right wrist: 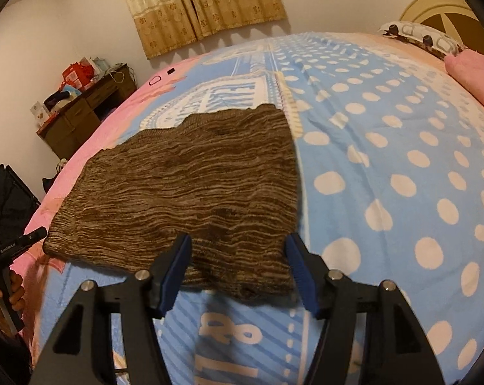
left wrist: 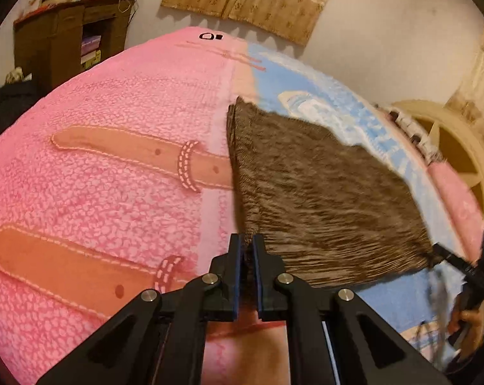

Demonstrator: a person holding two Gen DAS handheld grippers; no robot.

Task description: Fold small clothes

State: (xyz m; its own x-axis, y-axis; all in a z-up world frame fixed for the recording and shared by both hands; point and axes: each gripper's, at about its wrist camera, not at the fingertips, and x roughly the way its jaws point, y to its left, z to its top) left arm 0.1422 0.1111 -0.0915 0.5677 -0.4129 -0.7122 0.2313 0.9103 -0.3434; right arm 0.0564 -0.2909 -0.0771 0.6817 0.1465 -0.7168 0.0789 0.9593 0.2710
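That brown knit sweater [right wrist: 190,192] flat on the bed [right wrist: 386,166] looks soft and floppy, so grab corners: left tongs [left wrist: 248,253] pinch its near edge, right tongs [right wrist: 238,269] gape wide over its near corner.

Left claw [left wrist: 247,250] pinched nearly closed, blue pads gripping a corner of the brown knit [left wrist: 322,199], angled downward. Right claw [right wrist: 238,256] also tipped down, spread wide, pads pressing on nothing, knit edge sitting between them. Hand [right wrist: 15,288] wrapped round the left handle, low at frame edge.
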